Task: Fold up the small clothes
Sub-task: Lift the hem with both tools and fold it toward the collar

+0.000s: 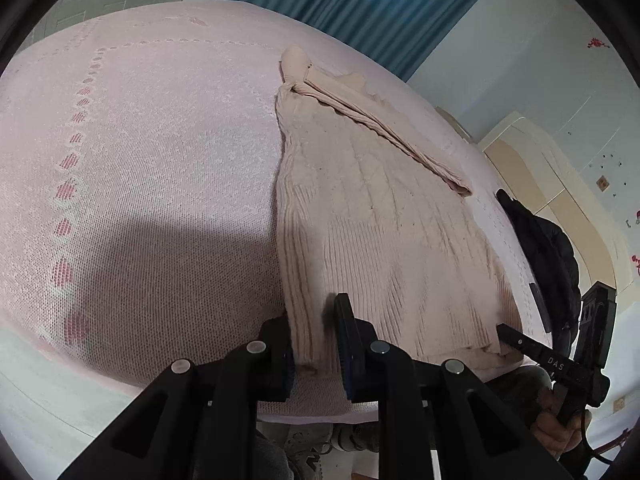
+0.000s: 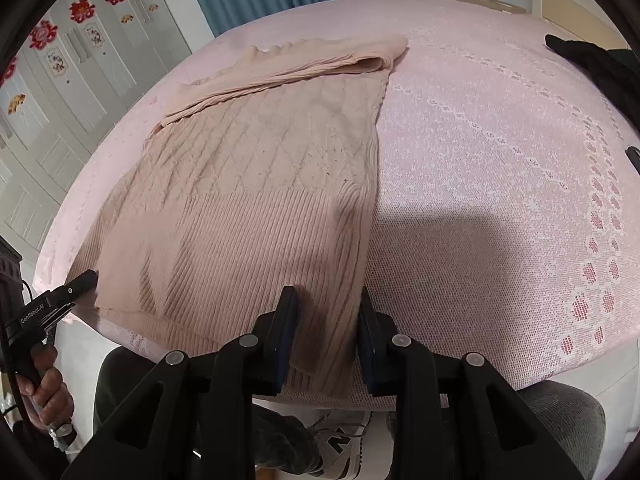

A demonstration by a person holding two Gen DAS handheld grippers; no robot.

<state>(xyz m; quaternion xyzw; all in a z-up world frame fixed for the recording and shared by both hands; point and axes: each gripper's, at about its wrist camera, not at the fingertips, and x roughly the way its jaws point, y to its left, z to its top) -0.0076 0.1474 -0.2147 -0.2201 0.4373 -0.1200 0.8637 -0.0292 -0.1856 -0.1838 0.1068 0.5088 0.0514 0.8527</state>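
Note:
A beige knit sweater (image 1: 372, 216) lies flat on the pink bed cover (image 1: 140, 152), a sleeve folded across its far part. It also shows in the right wrist view (image 2: 260, 184). My left gripper (image 1: 316, 332) straddles the sweater's near left hem corner, the fabric between its jaws. My right gripper (image 2: 326, 320) straddles the near right hem corner in the same way, jaws a little apart around the ribbed edge. The right gripper also shows in the left wrist view (image 1: 516, 336), and the left gripper in the right wrist view (image 2: 80, 284).
A black garment (image 1: 540, 240) lies on the bed to the right, also in the right wrist view (image 2: 592, 60). Blue curtains (image 1: 360, 0) hang behind the bed. The bed's near edge is just below both grippers, with the person's shoes (image 2: 344, 444) beneath.

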